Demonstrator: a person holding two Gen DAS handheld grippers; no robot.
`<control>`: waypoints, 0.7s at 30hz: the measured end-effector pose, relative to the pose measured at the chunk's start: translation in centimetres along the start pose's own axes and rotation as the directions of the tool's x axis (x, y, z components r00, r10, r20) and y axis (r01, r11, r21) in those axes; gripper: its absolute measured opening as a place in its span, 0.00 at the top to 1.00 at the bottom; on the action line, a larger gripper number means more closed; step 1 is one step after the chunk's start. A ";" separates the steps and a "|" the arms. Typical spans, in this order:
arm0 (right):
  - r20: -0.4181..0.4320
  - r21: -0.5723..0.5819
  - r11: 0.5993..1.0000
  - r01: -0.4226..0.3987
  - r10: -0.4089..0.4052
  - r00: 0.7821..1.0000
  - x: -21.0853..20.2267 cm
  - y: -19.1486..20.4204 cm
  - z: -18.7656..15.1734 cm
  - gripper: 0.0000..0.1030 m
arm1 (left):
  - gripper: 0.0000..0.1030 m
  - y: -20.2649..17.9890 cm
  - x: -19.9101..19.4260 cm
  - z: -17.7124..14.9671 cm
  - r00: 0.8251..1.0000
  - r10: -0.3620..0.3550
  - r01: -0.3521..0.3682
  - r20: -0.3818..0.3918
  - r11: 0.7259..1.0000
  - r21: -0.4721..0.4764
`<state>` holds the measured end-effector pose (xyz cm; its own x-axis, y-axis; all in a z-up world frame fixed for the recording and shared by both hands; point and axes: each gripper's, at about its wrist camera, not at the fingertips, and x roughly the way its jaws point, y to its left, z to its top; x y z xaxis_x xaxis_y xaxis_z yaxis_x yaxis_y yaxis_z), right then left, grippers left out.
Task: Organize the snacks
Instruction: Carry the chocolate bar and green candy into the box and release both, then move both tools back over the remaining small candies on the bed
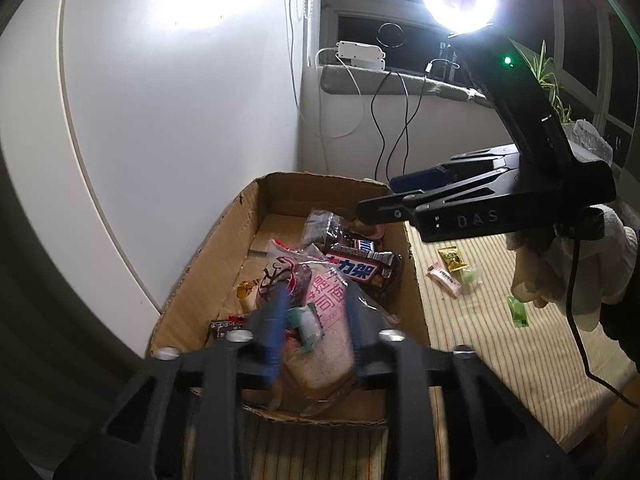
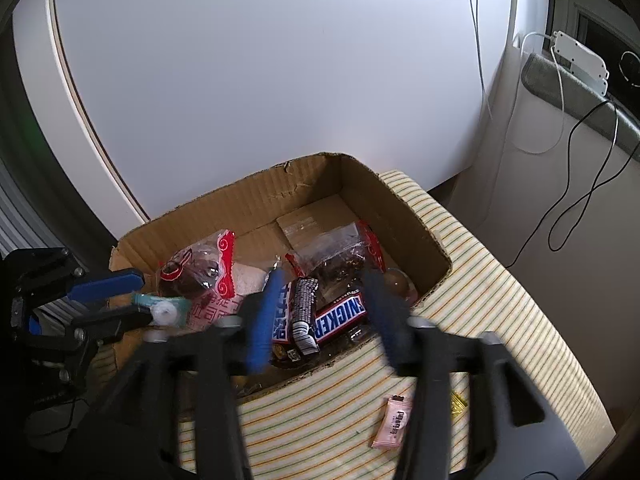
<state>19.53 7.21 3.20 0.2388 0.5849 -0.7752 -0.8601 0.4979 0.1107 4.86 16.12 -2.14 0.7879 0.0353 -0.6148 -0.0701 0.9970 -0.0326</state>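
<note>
Over the cardboard box (image 1: 280, 200), left gripper (image 1: 312, 320) pinches a small green packet (image 1: 308, 322); right gripper (image 2: 324, 316), wide & empty, is nearer the pink sachet (image 2: 394, 422).

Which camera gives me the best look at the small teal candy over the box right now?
The right wrist view: it shows the small teal candy side-on, at the tips of the left gripper over the cardboard box. The left wrist view shows the same candy, but motion-blurred between its own fingers and lost against the packets behind.

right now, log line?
left tool | small teal-and-white packet between fingers, grip unclear | over brown cardboard box | right tool open
</note>
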 end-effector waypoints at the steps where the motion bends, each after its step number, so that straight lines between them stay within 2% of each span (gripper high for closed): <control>1: 0.011 -0.003 1.000 0.008 -0.008 1.000 -0.2 0.1 0.0 0.28 | 0.52 -0.1 -0.1 0.0 1.000 0.004 -0.004 0.002 1.000 0.003; 2: 0.023 -0.005 1.000 0.016 -0.016 1.000 -0.5 0.1 0.0 0.23 | 0.50 -0.3 -0.2 0.0 1.000 0.009 -0.009 0.004 1.000 0.009; 5: 0.037 0.007 1.000 0.019 -0.019 0.999 -1.0 0.0 0.1 0.15 | 0.41 -0.4 -0.3 0.0 1.000 0.019 -0.019 0.007 1.000 0.012; 13: 0.047 0.013 0.999 0.039 -0.040 0.998 -2.2 -0.4 -0.2 0.13 | 0.39 -1.0 -1.0 0.1 0.999 0.030 -0.030 0.016 0.999 0.019; 21: 0.061 0.022 0.998 0.057 -0.059 0.996 -4.5 -1.1 -1.8 0.13 | 0.39 -2.3 -2.0 0.2 0.999 0.026 -0.027 0.036 0.999 0.040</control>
<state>18.60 2.80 5.44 0.3160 0.5928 -0.7408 -0.8349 0.5446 0.0796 3.51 13.76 -0.68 0.8074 0.0635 -0.5866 -0.0672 0.9976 0.0155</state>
